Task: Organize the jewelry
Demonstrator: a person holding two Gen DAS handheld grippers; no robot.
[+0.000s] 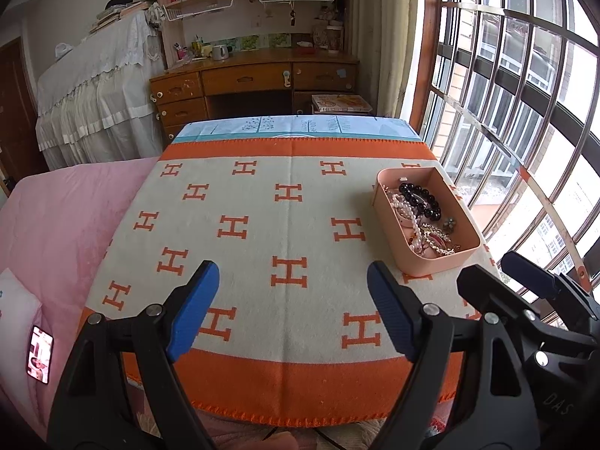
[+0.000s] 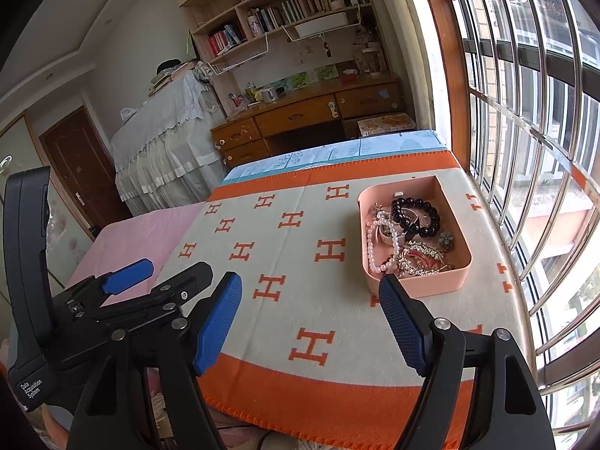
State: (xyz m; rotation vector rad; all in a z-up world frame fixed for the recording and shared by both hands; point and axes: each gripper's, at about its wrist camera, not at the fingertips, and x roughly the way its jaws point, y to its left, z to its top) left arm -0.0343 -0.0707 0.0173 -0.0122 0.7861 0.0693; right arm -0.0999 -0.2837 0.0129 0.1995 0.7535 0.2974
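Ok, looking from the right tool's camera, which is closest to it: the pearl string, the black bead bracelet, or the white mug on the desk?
1. Pearl string, near left side of the pink box.
2. Black bead bracelet, at the box's far end.
3. White mug, far back on the desk.

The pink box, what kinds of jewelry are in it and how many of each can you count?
In the pink box:
Black bead bracelet: 1
White pearl strand: 1
Small flower-shaped piece: 1
Tangled gold and pink pile: 1 heap, pieces too tangled to count
Total: 4 groups that can be told apart.
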